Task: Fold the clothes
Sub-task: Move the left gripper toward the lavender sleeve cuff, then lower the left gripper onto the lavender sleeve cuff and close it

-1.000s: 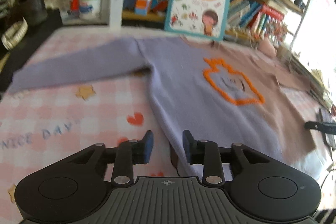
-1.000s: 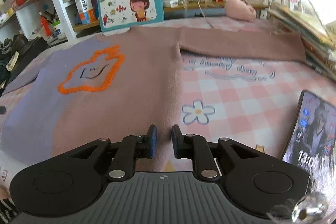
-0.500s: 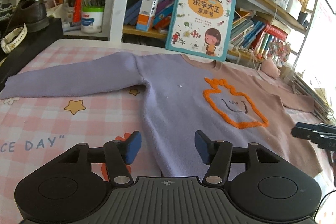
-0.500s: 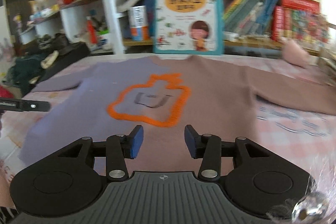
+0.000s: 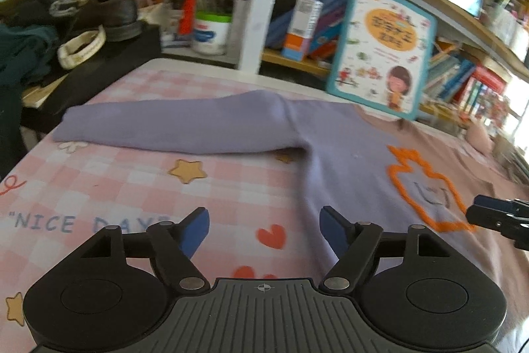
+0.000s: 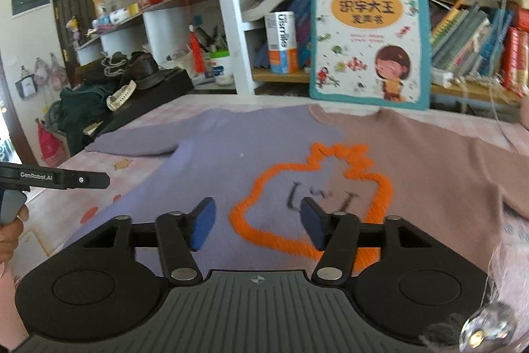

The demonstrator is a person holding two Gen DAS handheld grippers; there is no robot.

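Observation:
A sweater [image 5: 334, 151] [image 6: 231, 161], lilac on one half and dusty pink on the other, lies flat and face up on a pink checked cloth [image 5: 99, 187]. An orange outline figure [image 6: 310, 204] marks its chest. Its lilac sleeve [image 5: 172, 121] stretches out to the left. My left gripper [image 5: 264, 229] hangs open over the cloth just left of the sweater's lilac side edge, with nothing between its fingers. My right gripper [image 6: 256, 222] hovers open above the orange figure, also holding nothing. The right gripper's tips [image 5: 496, 215] show at the right edge of the left wrist view.
A picture book [image 6: 370, 38] leans upright against the bookshelf [image 5: 330, 62] just behind the collar. A black box [image 5: 99, 68] with shoes and a strap sits at the far left. In the right wrist view a hand [image 6: 10, 230] holds the left gripper [image 6: 56, 179] at the left.
Both grippers have opened wide from nearly shut a second ago. The left view has swung left toward the lilac sleeve; the right view has swung left from the pink half onto the orange figure.

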